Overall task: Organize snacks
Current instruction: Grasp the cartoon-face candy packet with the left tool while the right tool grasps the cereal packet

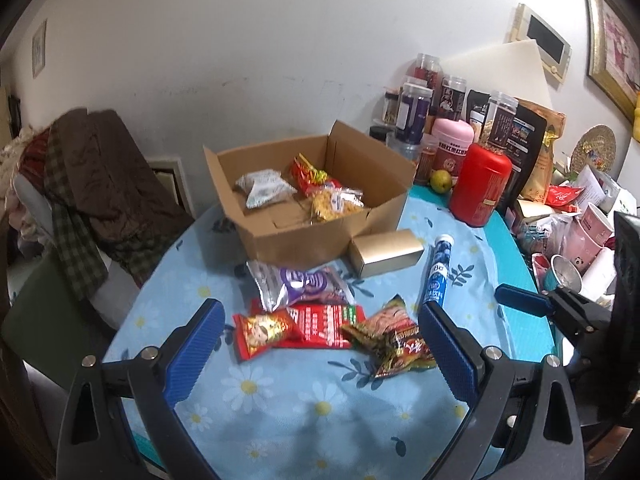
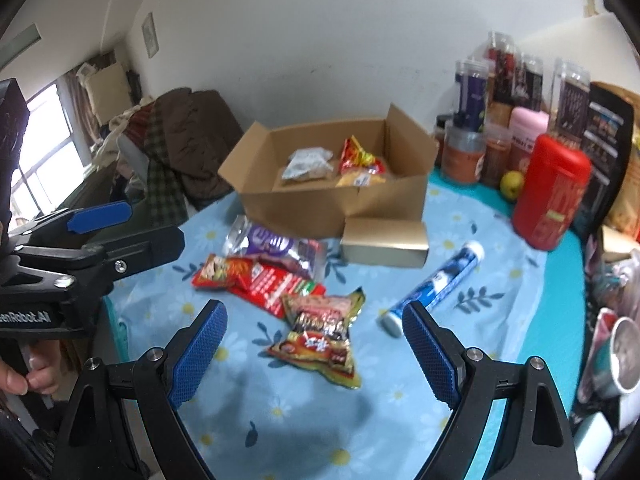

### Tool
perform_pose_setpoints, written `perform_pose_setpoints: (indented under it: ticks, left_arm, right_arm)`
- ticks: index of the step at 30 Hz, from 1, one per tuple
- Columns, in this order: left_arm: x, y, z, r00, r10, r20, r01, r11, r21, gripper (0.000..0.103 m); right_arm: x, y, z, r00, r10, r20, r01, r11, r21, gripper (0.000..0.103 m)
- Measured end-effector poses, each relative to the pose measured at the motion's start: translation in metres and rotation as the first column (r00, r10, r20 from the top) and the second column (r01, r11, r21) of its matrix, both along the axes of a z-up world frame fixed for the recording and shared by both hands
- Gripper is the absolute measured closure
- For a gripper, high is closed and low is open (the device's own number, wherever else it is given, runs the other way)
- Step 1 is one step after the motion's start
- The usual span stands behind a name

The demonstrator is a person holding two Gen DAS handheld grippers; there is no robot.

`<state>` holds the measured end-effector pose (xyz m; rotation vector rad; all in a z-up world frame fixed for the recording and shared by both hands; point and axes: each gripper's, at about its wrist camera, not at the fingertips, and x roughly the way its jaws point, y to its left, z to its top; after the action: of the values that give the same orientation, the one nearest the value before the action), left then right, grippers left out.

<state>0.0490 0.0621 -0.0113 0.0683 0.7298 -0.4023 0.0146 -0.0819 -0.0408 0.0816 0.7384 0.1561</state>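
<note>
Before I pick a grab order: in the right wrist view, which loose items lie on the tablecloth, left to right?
Purple packet → brown noodle packet → gold box → blue tube. The red packets overlap, so I leave them out.

Matt cardboard box (image 1: 304,236); glossy foil snack packets (image 1: 300,284); printed cloth tablecloth (image 1: 280,400); gripper pads (image 1: 196,344) ribbed.

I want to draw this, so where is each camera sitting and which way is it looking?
Left wrist view: sits on the left gripper, looking forward and down at the snack packets and cardboard box; its own open blue fingers show, plus the right gripper's at the right edge.
Right wrist view: sits on the right gripper, looking forward and down the same way; its open fingers show, plus the left gripper and a hand at the left edge.
Both share: the box, the blue tube and the flowered tablecloth.
</note>
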Motion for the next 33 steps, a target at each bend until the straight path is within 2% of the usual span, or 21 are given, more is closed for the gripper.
perform_pose_setpoints:
  ticks: [9,15,22,28,29,31,32,33]
  left_arm:
    - [0.024,0.009,-0.031,0.996,0.011,-0.09,-0.014,0.999,-0.038,0.004]
    - [0.05,0.015,-0.054,0.985,0.052,-0.163,-0.061,0.997,-0.052,0.004]
    - [0.079,0.017,-0.082,0.967,0.099,-0.234,-0.107,0.994,-0.023,0.004]
    - [0.09,0.015,-0.099,0.959,0.118,-0.259,-0.118,0.993,0.013,0.004]
    - [0.091,0.015,-0.102,0.958,0.119,-0.26,-0.117,0.993,0.022,0.008]
    - [0.094,0.014,-0.108,0.955,0.116,-0.273,-0.112,0.993,0.032,0.024]
    - [0.095,0.015,-0.112,0.95,0.116,-0.29,-0.113,0.993,0.027,0.038]
    - [0.097,0.016,-0.115,0.945,0.114,-0.308,-0.113,0.993,0.021,0.045]
  right_arm:
    - [0.026,0.003,-0.029,0.997,0.016,-0.082,-0.014,1.0,0.019,0.013]
    - [0.045,0.001,-0.046,0.992,0.01,-0.125,-0.009,1.0,0.006,0.013]
    - [0.065,0.0,-0.066,0.983,0.026,-0.184,-0.026,1.0,0.005,0.013]
    - [0.077,-0.002,-0.077,0.975,0.033,-0.219,-0.035,0.999,-0.002,0.013]
    - [0.078,-0.001,-0.079,0.975,0.037,-0.221,-0.038,0.999,-0.003,0.013]
    - [0.079,-0.001,-0.08,0.974,0.042,-0.222,-0.045,0.999,-0.007,0.013]
    - [0.08,0.0,-0.081,0.973,0.044,-0.225,-0.047,0.999,-0.009,0.013]
    - [0.08,0.0,-0.081,0.973,0.045,-0.227,-0.049,0.999,-0.011,0.014]
